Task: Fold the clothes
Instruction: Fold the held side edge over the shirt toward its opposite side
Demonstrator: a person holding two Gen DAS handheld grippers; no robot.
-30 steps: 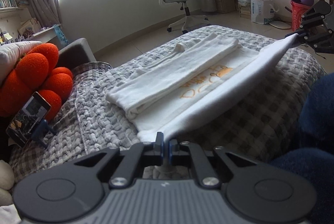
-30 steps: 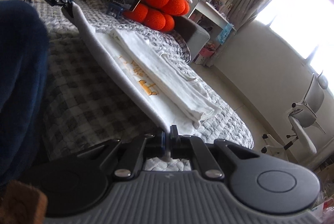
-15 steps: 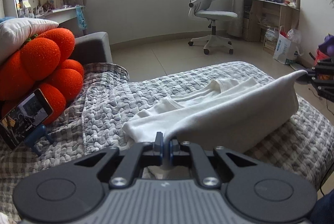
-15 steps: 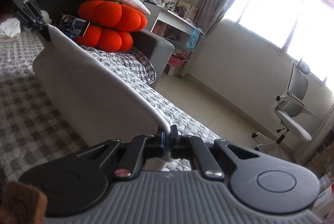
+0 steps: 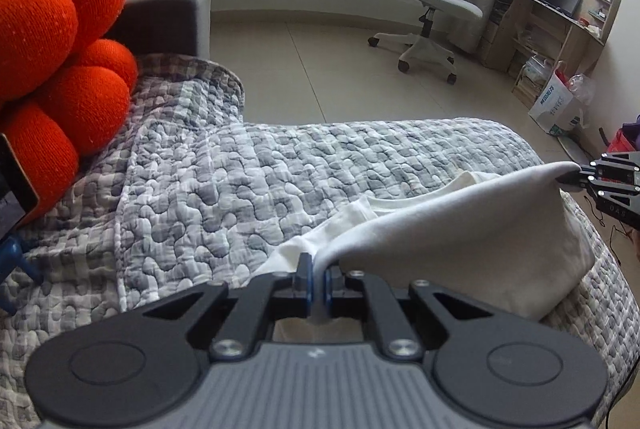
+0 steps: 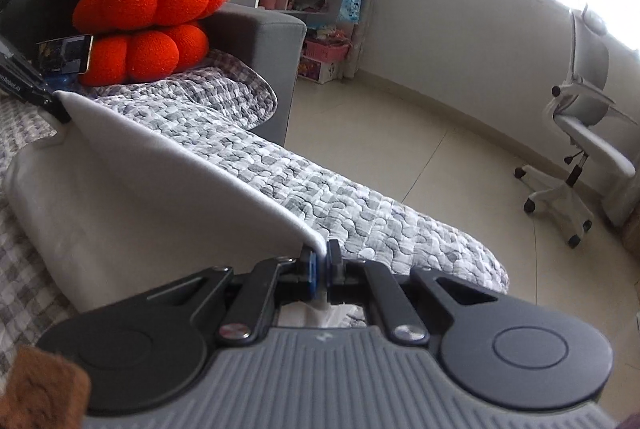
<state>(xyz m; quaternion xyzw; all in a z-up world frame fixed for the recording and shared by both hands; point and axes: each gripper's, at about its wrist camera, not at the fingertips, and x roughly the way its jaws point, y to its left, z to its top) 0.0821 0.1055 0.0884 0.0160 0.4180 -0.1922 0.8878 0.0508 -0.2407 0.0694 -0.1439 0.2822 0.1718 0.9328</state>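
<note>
**Midway: one fold carried across the bed**

Leftmost, two orange pumpkin cushions [image 6: 148, 25] sit stacked beside one propped phone [image 6: 64, 55]. One left tool [image 5: 316, 279] is clamped on a corner of the single white garment [image 5: 460, 237]; one right tool [image 6: 320, 263] pinches the opposite corner, so the raised edge hangs taut between them above the quilted bed cover [image 5: 240, 181]. Judged step: folding the near half over. Next, both corners likely need lowering together, aligned with the far edge, before release. One office chair [image 5: 428, 9] stands rightmost.
</note>
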